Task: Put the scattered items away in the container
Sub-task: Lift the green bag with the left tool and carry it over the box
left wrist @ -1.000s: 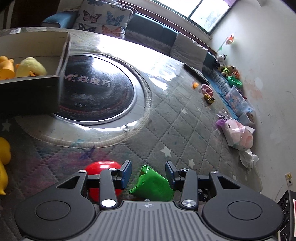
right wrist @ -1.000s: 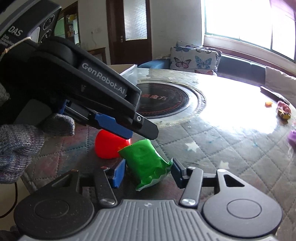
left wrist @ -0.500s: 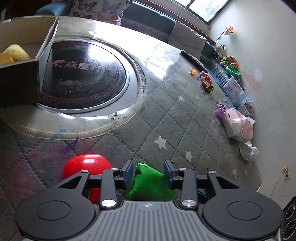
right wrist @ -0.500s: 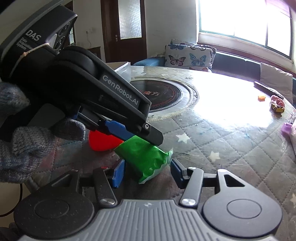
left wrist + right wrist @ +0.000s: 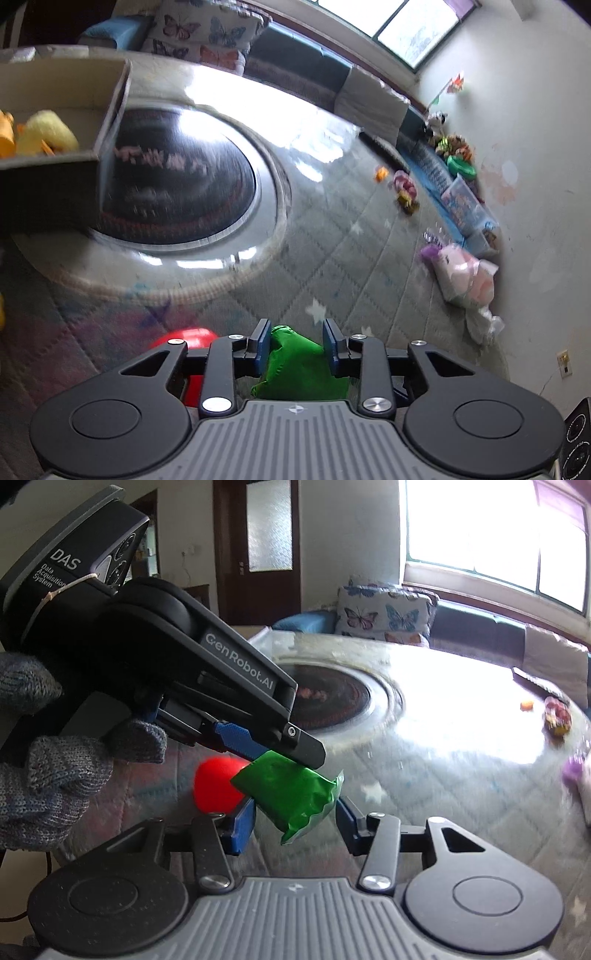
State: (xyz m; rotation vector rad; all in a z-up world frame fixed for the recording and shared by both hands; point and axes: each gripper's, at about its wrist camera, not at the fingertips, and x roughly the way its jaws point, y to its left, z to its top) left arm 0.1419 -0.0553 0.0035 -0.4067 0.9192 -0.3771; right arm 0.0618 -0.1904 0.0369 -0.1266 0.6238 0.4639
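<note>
My left gripper (image 5: 295, 341) is shut on a green foil packet (image 5: 295, 360) and holds it above the quilted table cover. In the right wrist view the left gripper (image 5: 273, 749) comes in from the left with the green packet (image 5: 291, 794) in its blue pads. My right gripper (image 5: 295, 821) is open and empty just below the packet. A red ball (image 5: 216, 786) lies on the cover behind it, also seen in the left wrist view (image 5: 184, 338). The cardboard box (image 5: 107, 122) at far left holds yellow plush toys (image 5: 46, 133).
A round black hotplate (image 5: 177, 177) sits in the table's middle. Small toys (image 5: 404, 190) and a pink bag (image 5: 465, 277) lie near the table's far right edge. A bench with butterfly cushions (image 5: 384, 613) runs behind the table.
The left gripper has closed on the green packet and lifted it off the cover. The left view has swung so the box is nearer. The right gripper stays open below.
</note>
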